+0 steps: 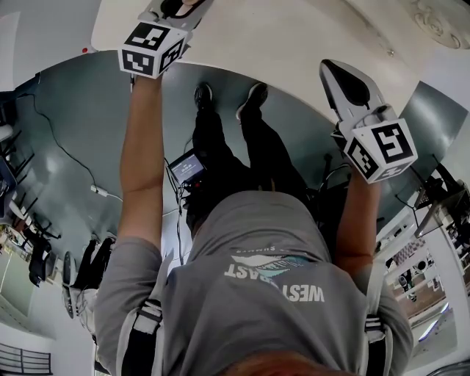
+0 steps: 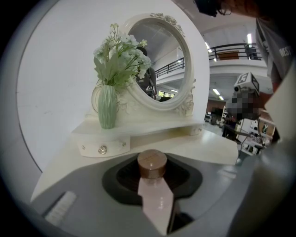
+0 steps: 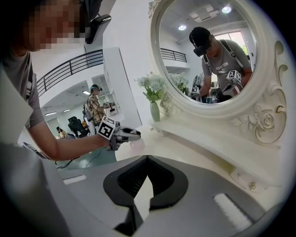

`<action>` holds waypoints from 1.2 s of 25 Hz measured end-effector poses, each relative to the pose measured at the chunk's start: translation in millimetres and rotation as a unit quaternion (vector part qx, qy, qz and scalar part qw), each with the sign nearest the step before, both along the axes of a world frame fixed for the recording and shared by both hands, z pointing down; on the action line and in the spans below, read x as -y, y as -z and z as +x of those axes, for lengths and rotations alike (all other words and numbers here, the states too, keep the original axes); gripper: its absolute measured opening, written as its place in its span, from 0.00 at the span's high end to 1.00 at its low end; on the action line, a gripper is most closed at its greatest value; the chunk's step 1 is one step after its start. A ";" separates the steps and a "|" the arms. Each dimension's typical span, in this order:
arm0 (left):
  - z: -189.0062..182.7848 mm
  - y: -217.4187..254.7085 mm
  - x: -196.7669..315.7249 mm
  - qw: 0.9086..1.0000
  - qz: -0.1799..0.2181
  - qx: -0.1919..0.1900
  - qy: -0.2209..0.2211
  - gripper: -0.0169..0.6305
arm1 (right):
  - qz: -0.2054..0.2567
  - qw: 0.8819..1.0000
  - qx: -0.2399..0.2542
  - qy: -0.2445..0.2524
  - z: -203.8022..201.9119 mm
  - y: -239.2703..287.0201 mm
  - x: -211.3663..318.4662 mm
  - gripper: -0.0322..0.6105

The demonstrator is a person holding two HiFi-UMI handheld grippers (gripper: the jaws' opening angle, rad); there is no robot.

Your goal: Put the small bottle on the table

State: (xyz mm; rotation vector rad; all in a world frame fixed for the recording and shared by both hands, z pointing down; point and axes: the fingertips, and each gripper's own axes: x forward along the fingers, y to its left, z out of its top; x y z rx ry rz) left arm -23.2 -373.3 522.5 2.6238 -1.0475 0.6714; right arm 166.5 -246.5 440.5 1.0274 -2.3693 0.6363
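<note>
A small pale pink bottle (image 2: 156, 199) with a brown cap (image 2: 151, 163) sits between the jaws of my left gripper (image 1: 175, 7), which is shut on it. In the right gripper view the bottle (image 3: 137, 145) shows as a pink blob at the tip of the left gripper (image 3: 125, 135), held low over the left end of the white vanity table (image 3: 185, 155); whether it touches the top I cannot tell. My right gripper (image 3: 147, 180) hovers over the table's near edge. Its jaws stand a narrow way apart with only the table top showing between them.
A round ornate mirror (image 2: 159, 65) stands on a raised shelf with small drawers (image 2: 101, 148) at the back of the table. A green vase of white flowers (image 2: 107, 107) is on the shelf's left end. The table's curved front edge (image 1: 242, 77) is above the person's feet (image 1: 229, 95).
</note>
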 end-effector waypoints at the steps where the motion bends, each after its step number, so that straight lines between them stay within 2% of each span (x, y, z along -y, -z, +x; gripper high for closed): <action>1: 0.1 -1.2 0.3 1.000 0.001 0.000 0.000 0.80 | 0.000 1.000 0.000 -0.001 0.2 0.2 -0.3 0.95; 30: 9.3 -21.6 10.8 1.000 0.027 -0.009 -0.012 0.79 | -0.002 1.000 -0.001 -0.012 -1.1 1.0 0.6 0.95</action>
